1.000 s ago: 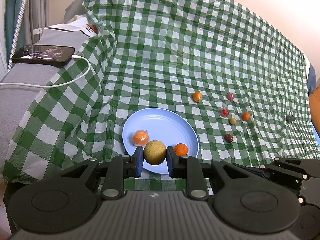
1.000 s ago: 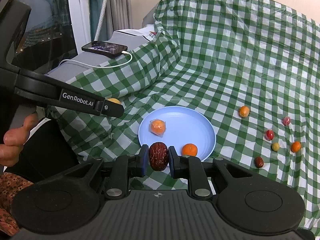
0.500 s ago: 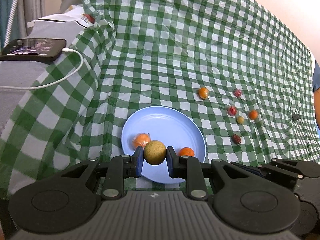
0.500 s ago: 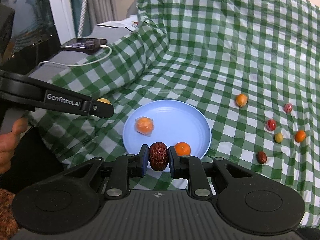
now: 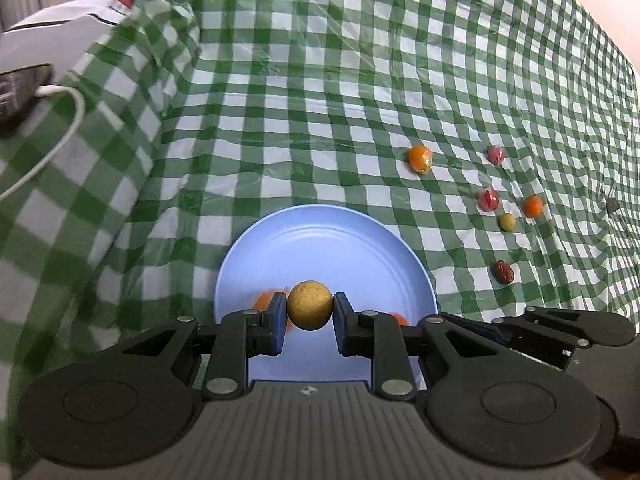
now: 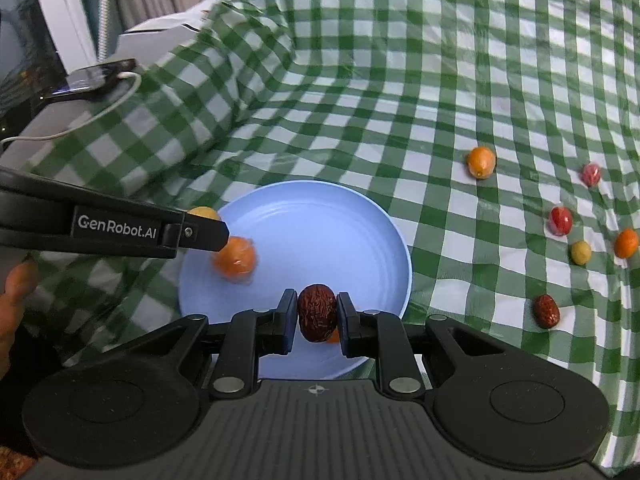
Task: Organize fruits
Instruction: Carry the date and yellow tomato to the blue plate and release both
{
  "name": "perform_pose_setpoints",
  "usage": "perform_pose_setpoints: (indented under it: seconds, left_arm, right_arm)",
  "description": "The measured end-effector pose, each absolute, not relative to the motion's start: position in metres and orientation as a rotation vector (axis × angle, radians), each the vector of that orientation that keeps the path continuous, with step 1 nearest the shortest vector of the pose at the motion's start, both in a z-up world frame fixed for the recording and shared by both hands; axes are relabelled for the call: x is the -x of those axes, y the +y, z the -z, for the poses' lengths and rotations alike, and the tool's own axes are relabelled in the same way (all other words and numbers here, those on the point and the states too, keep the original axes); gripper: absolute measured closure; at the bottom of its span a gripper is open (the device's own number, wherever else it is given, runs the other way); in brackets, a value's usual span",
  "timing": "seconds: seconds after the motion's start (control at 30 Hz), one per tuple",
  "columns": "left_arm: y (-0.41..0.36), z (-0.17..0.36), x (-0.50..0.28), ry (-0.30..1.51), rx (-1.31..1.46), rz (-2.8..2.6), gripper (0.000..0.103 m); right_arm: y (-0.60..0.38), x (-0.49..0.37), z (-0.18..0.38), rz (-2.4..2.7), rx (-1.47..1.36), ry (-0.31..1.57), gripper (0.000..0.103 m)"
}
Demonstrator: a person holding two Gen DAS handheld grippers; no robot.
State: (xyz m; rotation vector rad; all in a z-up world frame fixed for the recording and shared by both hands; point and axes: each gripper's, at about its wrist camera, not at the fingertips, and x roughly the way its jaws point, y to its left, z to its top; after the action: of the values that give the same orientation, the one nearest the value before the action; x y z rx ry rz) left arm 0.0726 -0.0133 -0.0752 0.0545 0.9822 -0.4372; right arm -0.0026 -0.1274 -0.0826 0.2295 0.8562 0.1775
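**Both tongs loaded above blue plate**

Blue plate (image 6: pixel 384 232) is sitting on the green-checked cloth (image 5: pixel 320 100), holding a wrapped orange fruit (image 6: pixel 234 258). Left tongs (image 5: pixel 310 312) are clamping a round, tan, rough-skinned fruit (image 5: pixel 310 311) over the plate. Right tongs (image 6: pixel 317 314) are pinching a wrinkled dark-red date (image 6: pixel 317 312) there too.

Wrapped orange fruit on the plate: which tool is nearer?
Left. The left tool is beside the wrapped orange fruit; the right tool, holding a date, is farther, over the plate's near rim.
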Motion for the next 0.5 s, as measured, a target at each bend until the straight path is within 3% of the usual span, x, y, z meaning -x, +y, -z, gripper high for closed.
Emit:
perform_pose_setpoints:
  seconds: [0.3, 0.37, 0.43, 0.5]
  left_arm:
    - [-0.03, 0.096, -0.103, 1.005, -0.099, 0.442, 0.076]
    - [-0.031, 0.095, -0.103, 0.978, -0.109, 0.46, 0.064]
    - [-0.029, 0.09, -0.101, 0.941, -0.104, 0.449, 0.017]
    - [-0.025, 0.082, -0.096, 0.899, -0.09, 0.44, 0.007]
  right_arm:
    - [-0.131, -0.025, 0.103, -0.175, -0.215, 0.896, 0.081]
    - [-0.129, -0.029, 0.105, -0.188, -0.206, 0.904, 0.081]
    - [-0.128, -0.031, 0.104, -0.2, -0.205, 0.908, 0.075]
    - [-0.129, -0.03, 0.1, -0.202, -0.207, 0.905, 0.056]
